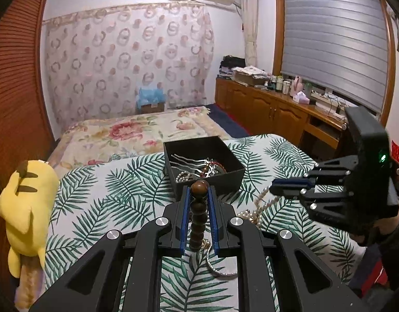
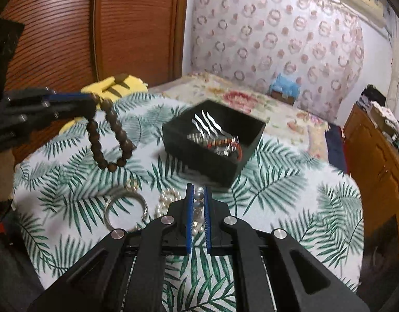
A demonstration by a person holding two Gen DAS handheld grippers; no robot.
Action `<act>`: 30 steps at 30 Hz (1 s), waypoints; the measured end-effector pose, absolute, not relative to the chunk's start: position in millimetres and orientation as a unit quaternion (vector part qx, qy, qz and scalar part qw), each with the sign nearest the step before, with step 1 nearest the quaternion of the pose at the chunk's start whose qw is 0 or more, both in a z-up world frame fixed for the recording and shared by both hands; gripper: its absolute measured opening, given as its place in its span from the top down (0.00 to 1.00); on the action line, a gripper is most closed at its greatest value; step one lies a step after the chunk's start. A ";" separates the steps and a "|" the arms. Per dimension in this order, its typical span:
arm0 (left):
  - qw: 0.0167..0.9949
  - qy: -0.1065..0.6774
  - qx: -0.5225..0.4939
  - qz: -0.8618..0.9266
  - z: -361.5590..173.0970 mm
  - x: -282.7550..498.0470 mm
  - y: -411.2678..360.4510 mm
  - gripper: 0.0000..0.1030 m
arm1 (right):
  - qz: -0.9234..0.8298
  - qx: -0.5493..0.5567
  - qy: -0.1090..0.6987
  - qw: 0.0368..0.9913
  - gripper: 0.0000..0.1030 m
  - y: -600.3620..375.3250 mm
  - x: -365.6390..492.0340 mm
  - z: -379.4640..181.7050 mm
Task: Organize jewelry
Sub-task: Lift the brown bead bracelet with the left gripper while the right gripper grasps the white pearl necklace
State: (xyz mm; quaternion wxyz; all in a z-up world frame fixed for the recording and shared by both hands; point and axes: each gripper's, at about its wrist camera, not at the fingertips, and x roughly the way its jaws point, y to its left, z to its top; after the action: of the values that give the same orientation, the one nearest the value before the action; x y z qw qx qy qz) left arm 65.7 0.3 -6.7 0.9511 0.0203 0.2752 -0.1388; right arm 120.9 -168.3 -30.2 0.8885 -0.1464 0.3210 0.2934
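The left gripper (image 1: 198, 195) is pinching a brown bead bracelet (image 2: 109, 140), dangling limp above the leaf-print cover (image 2: 290, 195); the right gripper (image 2: 198, 197) is clamping a pearl strand (image 1: 264, 202) (slippery, light, likely snag-prone), partly trailing on the cover near the black box (image 1: 207, 166); gripping across several beads seems safest.

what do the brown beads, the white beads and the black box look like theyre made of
Brown bead bracelet: likely polished wood, dark brown with a soft sheen; could be stone. White bead strand: pearl or imitation pearl, with a glossy, milky shine. Black box: matte, flat-walled and straight-edged, probably cardboard or plastic; the pictures cannot settle which.
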 end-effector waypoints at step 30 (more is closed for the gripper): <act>0.961 0.237 0.030 -0.140 40.9 82.6 -0.8 0.88 | 0.301 -0.141 0.221 0.917 0.92 -163.8 133.2 82.1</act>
State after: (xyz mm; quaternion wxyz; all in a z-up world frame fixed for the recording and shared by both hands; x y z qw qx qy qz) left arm 82.6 -0.8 40.9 0.9610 0.0298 0.2370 -0.1396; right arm 133.2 -163.8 82.2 0.9169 -0.1408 0.2211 0.3009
